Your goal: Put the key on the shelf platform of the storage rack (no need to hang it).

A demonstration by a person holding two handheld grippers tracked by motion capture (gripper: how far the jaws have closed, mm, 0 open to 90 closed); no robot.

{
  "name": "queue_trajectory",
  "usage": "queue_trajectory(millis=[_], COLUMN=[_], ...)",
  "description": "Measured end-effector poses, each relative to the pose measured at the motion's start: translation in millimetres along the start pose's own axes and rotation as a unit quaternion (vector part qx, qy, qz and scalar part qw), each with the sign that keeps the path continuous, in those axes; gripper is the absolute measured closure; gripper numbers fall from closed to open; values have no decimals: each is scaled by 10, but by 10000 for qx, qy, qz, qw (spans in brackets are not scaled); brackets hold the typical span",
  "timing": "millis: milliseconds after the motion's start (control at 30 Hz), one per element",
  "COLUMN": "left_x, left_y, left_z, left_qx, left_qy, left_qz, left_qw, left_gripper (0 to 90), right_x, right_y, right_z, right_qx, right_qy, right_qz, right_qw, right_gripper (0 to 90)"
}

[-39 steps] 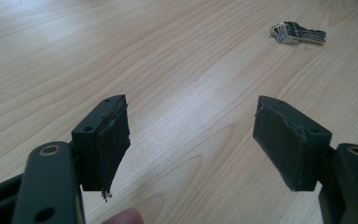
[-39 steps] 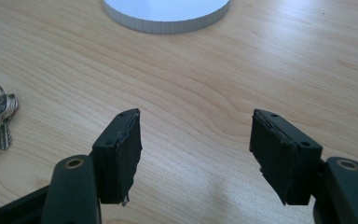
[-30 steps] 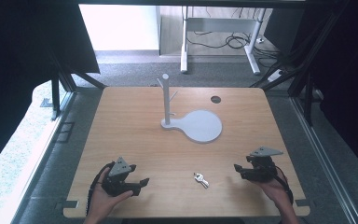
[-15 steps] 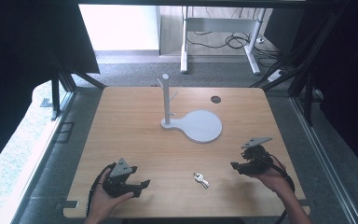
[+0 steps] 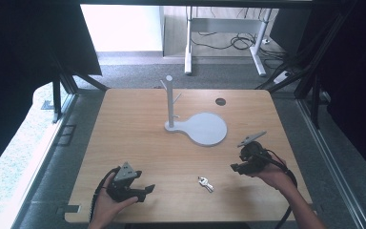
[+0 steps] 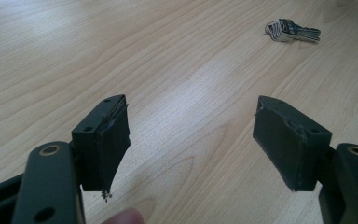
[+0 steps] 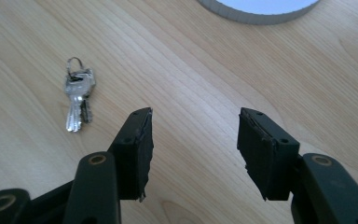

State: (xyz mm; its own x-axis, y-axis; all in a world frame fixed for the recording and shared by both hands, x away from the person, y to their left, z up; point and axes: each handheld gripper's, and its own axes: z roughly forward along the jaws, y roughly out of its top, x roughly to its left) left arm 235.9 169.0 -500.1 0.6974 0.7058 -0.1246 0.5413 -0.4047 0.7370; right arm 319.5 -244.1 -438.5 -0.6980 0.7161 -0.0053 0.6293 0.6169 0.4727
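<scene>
Lying flat near the bench's front edge, keys: light, stiff, slippery; take by ring; right gripper jaws apart, empty, just been narrowing.

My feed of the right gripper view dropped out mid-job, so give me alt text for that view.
The right gripper hangs open over the bare wooden table with nothing between its black jaws. A small bunch of keys lies on the wood ahead and to the left of the jaws, and the edge of a round grey base plate shows at the top.
</scene>
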Motion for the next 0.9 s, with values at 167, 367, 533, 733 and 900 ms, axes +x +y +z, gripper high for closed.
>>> queue_trajectory(millis=[167,367,533,733,900], left_x=[-16,-34,-28,-13,-11], left_y=[3,6,4,-6,-10], left_z=[13,16,5,21,30], left_qx=[0,-3,-14,25,18], left_qy=[-18,-39,-38,-50,-70], left_qz=[-11,8,-6,8,-12], left_qw=[10000,10000,10000,10000,10000], left_gripper=[271,271,272,272,272], right_x=[64,143,228,322,368], right_y=[82,209,310,407,464], right_z=[-6,-15,28,107,158], right_qx=[166,290,412,629,691], right_qy=[23,24,129,270,359], right_qz=[-136,-264,-390,-484,-526], right_qw=[9998,9992,9983,9965,9956], right_gripper=[492,513,537,565,582])
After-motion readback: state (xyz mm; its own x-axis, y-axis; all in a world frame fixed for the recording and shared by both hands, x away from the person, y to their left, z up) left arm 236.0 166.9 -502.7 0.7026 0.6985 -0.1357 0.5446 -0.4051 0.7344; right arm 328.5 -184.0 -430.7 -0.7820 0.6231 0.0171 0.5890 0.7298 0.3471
